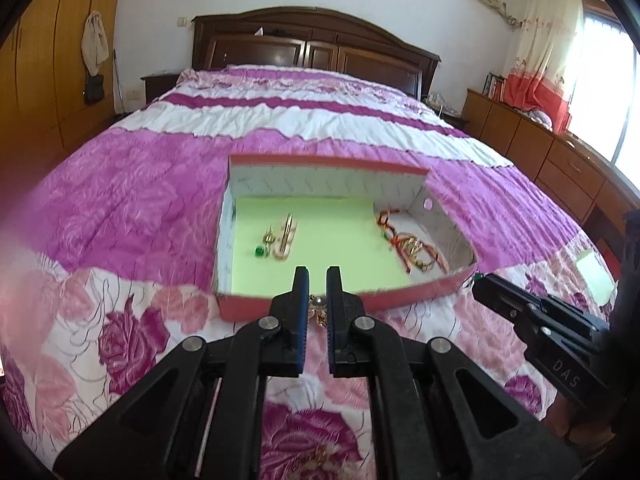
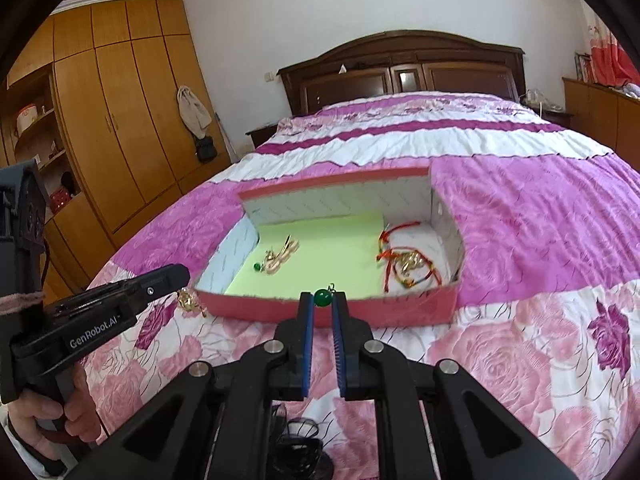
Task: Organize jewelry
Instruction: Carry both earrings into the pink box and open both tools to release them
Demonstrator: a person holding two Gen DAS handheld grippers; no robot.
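Observation:
A shallow red box [image 1: 296,305] [image 2: 400,309] with a green floor lies on the bed. Inside, gold pieces with a small green bead [image 1: 280,236] [image 2: 278,258] lie at the left. A tangle of red cords with gold charms [image 1: 412,250] [image 2: 408,264] lies at the right. My left gripper [image 1: 318,280] [image 2: 182,280] is shut on a gold ornament [image 1: 320,306] [image 2: 190,302] just before the box's front wall. My right gripper [image 2: 322,300] [image 1: 478,284] is shut on a green bead earring [image 2: 322,297] over the front wall.
The box rests on a pink and white rose-print quilt [image 1: 120,208] [image 2: 540,220]. A dark wooden headboard [image 1: 312,44] stands at the far end. Wooden wardrobes [image 2: 112,128] line the left, low cabinets [image 1: 540,148] the right. Black cord [image 2: 300,436] lies below my right gripper.

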